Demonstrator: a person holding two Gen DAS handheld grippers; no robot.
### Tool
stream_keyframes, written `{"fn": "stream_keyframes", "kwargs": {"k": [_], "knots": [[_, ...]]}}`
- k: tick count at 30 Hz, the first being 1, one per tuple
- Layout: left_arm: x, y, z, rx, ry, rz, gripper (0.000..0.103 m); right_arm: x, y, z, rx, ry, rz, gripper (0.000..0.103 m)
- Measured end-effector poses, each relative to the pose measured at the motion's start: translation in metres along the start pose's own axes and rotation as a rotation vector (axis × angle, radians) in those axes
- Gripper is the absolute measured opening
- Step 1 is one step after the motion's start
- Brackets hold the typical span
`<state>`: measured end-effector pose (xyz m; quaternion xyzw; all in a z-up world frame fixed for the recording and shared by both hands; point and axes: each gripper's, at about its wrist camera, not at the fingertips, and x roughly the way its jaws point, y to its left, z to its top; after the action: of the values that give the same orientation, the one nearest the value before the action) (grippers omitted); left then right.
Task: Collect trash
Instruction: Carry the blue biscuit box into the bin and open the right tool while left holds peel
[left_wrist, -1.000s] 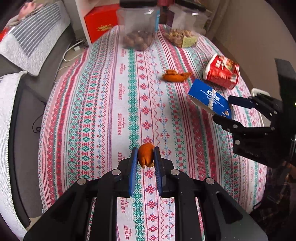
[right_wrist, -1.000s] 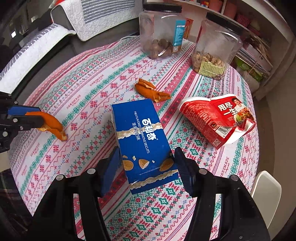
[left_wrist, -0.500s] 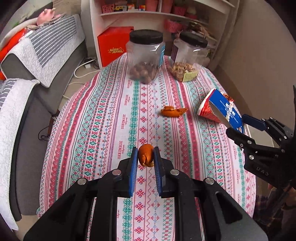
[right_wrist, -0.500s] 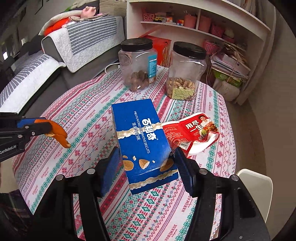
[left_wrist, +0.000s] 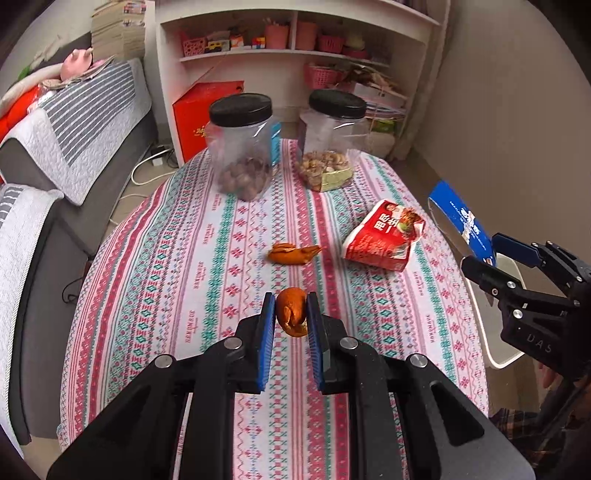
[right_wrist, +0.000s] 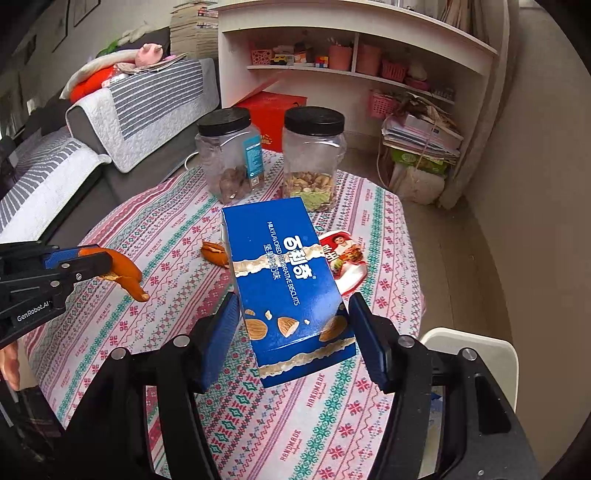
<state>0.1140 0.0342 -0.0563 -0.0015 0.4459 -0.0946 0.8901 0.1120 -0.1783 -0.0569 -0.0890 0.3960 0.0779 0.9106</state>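
Observation:
My left gripper (left_wrist: 290, 310) is shut on a piece of orange peel (left_wrist: 292, 312), held in the air above the patterned tablecloth (left_wrist: 177, 266). The same peel (right_wrist: 125, 271) shows at the left of the right wrist view. My right gripper (right_wrist: 291, 314) is shut on a blue biscuit box (right_wrist: 284, 280), lifted off the table; the box (left_wrist: 461, 221) sits at the right edge of the left wrist view. A second orange peel (left_wrist: 291, 254) and a red snack wrapper (left_wrist: 384, 240) lie on the cloth. The box partly hides the wrapper (right_wrist: 345, 258) in the right wrist view.
Two clear jars with black lids, one with brown nuts (left_wrist: 242, 147) and one with mixed nuts (left_wrist: 330, 142), stand at the table's far end. A white chair (right_wrist: 476, 354) is by the table's right side. A grey sofa (left_wrist: 55, 147) runs along the left, a white shelf (left_wrist: 295, 48) behind.
Both grippers have risen and tilted up with their loads, so the jars and shelf came into view. The blue box has left the table; the red wrapper and second peel stayed put.

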Motion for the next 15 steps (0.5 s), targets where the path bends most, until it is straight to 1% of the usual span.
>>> {"fn": "stream_keyframes", "kwargs": {"k": [5, 11, 15], "knots": [[0.001, -0.020, 0.001, 0.009, -0.014, -0.024, 0.017, -0.010, -0.031, -0.003, 0.053, -0.013, -0.046, 0.058], [0.004, -0.043, 0.001, 0.025, -0.015, -0.056, 0.017, -0.026, -0.074, -0.009, 0.131, -0.033, -0.134, 0.058], [0.008, -0.059, 0.001, 0.038, -0.011, -0.076, 0.017, -0.035, -0.110, -0.018, 0.198, -0.021, -0.203, 0.058]]}}
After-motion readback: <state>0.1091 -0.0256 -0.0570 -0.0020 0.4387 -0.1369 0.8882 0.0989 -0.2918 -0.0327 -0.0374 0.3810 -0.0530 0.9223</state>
